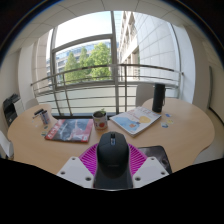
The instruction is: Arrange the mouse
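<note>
Seemingly fingers around mouse

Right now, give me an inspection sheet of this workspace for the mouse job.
Surface: round wooden table, mostly bare near its edge.
Job's things: black mouse between the gripper's fingers; dark mouse pad beside it.
Clutter: mug, open magazine, colourful book, small bottle, tall dark cylinder.
Gripper: gripper shut on the mouse, pads pressing its sides.
Cables: nothing seen.
Surroundings: large windows, balcony railing, trees, a building outside.
</note>
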Demonstrator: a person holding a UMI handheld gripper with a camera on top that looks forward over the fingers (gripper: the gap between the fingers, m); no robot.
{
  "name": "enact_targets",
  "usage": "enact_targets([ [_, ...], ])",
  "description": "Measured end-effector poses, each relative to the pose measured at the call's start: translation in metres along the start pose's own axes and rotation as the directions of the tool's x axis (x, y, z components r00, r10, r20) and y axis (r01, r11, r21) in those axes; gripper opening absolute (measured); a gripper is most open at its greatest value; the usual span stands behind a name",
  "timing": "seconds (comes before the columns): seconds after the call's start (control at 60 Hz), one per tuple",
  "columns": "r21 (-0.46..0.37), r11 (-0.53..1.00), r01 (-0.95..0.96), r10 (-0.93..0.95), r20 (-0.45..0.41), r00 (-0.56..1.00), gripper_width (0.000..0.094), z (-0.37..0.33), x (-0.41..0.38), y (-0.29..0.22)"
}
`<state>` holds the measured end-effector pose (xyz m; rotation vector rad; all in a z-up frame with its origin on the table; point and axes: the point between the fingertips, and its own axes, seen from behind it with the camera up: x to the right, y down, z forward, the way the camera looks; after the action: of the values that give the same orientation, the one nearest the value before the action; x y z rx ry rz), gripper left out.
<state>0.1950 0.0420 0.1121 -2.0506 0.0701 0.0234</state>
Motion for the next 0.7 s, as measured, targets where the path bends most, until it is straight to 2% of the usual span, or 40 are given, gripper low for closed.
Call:
enact_targets([
  [0.083, -0.103, 0.995, 0.016, -0.019, -0.029, 0.999, 0.0372, 0.016, 0.033, 0.053],
  [0.15, -0.145, 0.989, 0.013, -0.018, -0.032, 0.999, 0.0379, 0.028, 0.049, 0.085],
  [0.283, -0.212, 0.977, -0.009, 0.004, -0.022, 1.000, 0.0507, 0.035, 0.053, 0.119],
  [0.317, -0.200, 0.980, 0.000, -0.004, -0.021, 1.000, 0.0539, 0.033, 0.053, 0.116],
  [0.35, -0.194, 0.981, 0.012, -0.019, -0.032, 0.999, 0.0609, 0.030, 0.055, 0.114],
  [0.433, -0.185, 0.982, 0.030, -0.038, -0.039, 0.999, 0.0859, 0.017, 0.052, 0.105],
  [0.483, -0.183, 0.983, 0.030, -0.038, -0.041, 0.998, 0.0828, 0.004, 0.049, 0.098],
  [0.7, -0.121, 0.991, 0.050, -0.058, -0.070, 0.996, 0.0832, -0.088, 0.035, 0.064],
])
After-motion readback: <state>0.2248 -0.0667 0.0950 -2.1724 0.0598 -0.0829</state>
